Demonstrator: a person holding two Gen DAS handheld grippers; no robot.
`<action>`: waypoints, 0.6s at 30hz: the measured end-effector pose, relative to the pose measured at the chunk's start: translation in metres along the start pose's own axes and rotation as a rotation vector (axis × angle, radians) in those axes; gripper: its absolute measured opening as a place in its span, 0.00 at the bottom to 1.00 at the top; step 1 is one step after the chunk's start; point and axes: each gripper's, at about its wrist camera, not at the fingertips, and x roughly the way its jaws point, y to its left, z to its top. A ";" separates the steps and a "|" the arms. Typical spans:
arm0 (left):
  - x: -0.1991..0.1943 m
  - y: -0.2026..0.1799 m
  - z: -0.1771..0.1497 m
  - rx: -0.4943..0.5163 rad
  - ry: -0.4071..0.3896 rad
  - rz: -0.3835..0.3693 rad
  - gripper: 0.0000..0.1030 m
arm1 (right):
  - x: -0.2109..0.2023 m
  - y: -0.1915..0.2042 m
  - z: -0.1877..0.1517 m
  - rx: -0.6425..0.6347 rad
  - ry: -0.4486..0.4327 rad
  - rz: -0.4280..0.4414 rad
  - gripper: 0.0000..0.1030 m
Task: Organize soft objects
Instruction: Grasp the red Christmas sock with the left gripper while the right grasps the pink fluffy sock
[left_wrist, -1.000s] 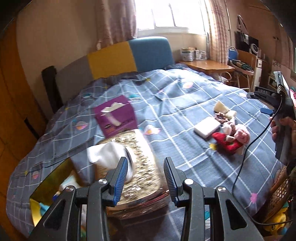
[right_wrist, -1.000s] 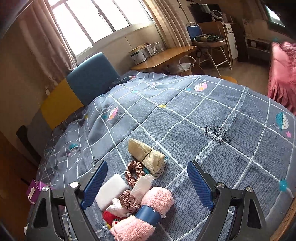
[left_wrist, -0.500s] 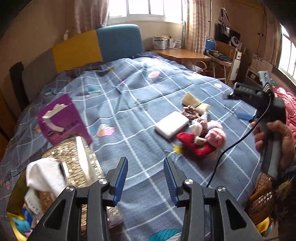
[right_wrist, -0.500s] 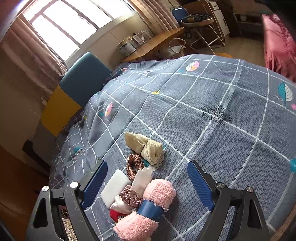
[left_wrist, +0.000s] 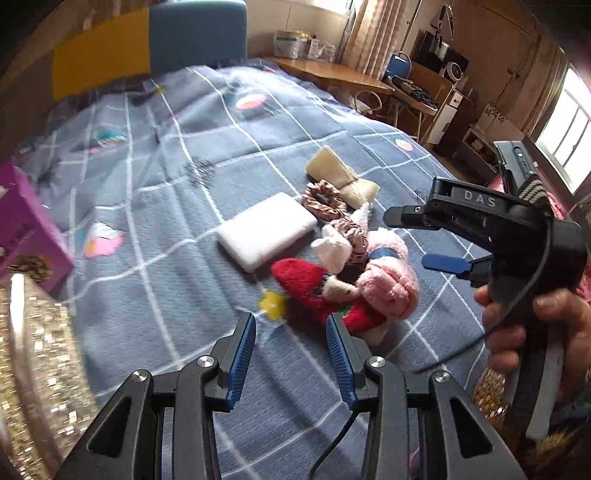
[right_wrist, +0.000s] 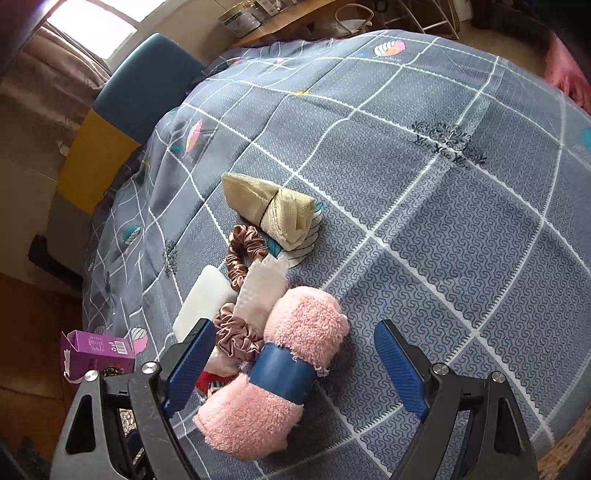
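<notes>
The big gray bed cover (right_wrist: 461, 221) held a pile of soft things. The right gripper (right_wrist: 295, 365) hung spread wide over the pink towel roll (right_wrist: 280, 365). The left gripper (left_wrist: 291, 354) pointed low at the red plush toy (left_wrist: 306, 280), fingers apart, empty.

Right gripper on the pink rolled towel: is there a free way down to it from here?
Probably yes. The right gripper is open wide, and the pink rolled towel lies between its fingers, uncovered. The scrunchie and red plush crowd its left side, so the left finger may catch them.
</notes>
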 end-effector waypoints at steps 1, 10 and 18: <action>0.009 -0.001 0.002 -0.011 0.018 -0.015 0.39 | 0.002 0.001 -0.001 -0.004 0.011 -0.003 0.86; 0.057 -0.007 0.025 -0.137 0.077 -0.111 0.42 | 0.007 0.005 -0.002 0.010 0.046 0.028 0.86; 0.069 -0.015 0.021 -0.101 0.058 -0.121 0.17 | 0.011 0.006 -0.001 0.004 0.062 0.025 0.81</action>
